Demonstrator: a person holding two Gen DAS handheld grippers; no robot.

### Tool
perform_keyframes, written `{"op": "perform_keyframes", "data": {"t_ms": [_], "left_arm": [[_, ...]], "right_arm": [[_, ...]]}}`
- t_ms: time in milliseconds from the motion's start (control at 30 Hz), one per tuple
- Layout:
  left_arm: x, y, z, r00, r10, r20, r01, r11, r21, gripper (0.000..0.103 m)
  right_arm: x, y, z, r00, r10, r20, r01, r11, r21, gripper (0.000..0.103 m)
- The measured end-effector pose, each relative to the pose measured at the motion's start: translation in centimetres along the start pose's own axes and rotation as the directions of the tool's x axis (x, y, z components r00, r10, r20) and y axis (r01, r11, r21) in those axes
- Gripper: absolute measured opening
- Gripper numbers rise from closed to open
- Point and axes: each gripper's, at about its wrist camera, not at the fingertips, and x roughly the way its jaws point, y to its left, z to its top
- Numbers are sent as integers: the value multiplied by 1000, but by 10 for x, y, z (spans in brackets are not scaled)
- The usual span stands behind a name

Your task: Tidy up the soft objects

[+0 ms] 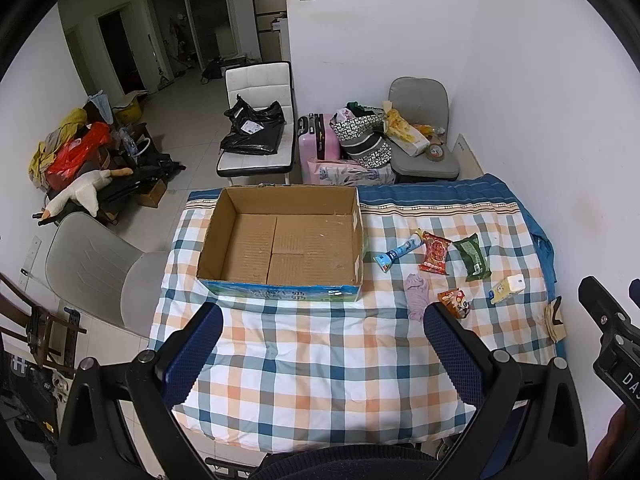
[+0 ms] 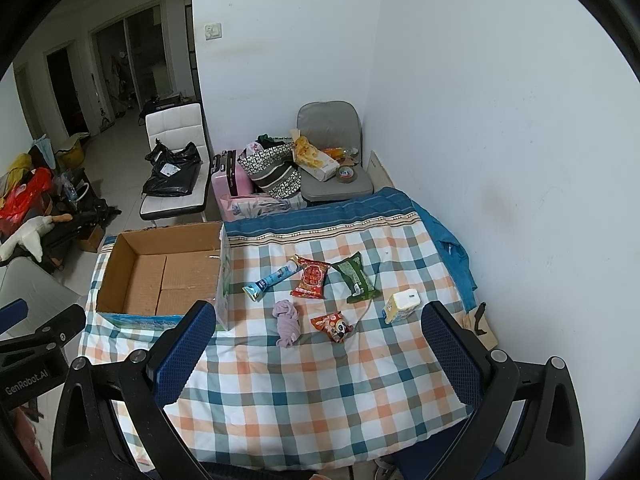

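Observation:
An open, empty cardboard box [image 1: 280,240] [image 2: 160,272] sits on the left of a checked cloth. To its right lie a blue tube packet [image 2: 272,278], a red snack bag [image 2: 312,277], a green packet [image 2: 356,278], a lilac rolled cloth [image 2: 287,322], a small orange panda bag [image 2: 333,325] and a yellow tissue pack [image 2: 401,305]. My left gripper [image 1: 322,320] is open and empty above the cloth in front of the box. My right gripper [image 2: 318,320] is open and empty, held high in front of the items.
The checked cloth [image 1: 320,380] covers a table against the white wall on the right. A wooden piece [image 2: 478,322] lies at the right edge. Behind stand a grey chair [image 1: 420,136], a pink suitcase [image 1: 316,136] and a white chair [image 1: 260,120]. A grey chair [image 1: 92,264] stands on the left.

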Motion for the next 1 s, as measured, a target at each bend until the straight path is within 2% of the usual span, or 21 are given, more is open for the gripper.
{"op": "perform_keyframes", "data": {"t_ms": [1000], "left_arm": [[-1,-2,8,1000,-1,15,1,1000,0,103]], "right_arm": [[0,3,4,1000,6,11,-6,1000,-3,103]]}}
